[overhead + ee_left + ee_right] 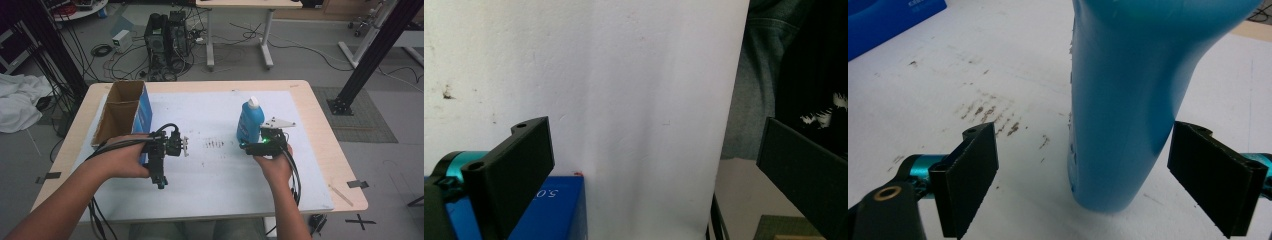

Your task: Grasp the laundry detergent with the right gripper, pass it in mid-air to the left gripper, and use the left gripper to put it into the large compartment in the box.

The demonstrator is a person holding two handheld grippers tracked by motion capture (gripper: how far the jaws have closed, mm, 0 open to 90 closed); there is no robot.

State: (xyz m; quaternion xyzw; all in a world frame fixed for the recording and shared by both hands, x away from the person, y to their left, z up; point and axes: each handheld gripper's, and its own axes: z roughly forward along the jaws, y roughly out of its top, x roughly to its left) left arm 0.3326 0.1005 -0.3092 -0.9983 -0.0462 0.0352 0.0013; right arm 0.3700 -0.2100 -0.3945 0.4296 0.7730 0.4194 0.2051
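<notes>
A blue bottle (pixel 249 121) w/ white cap is seen upright on the white mat (pixel 215 180), at approx 2 o'clock from mat centre. The right gripper (pixel 248 146) is held low at the bottle's base; in the right gripper view the bottle (pixel 1128 100) is framed between wide-open jaws, right side near the jaw, but contact can't be made out; top of bottle is cut off. The left gripper (pixel 185 146) is held at 9 o'clock, beside a blue cardboard box (pixel 127 116); its jaws are spread wide, nothing gripped. In the left gripper view the box (pixel 551 215) is partly hidden behind the left jaw, print only partly legible
</notes>
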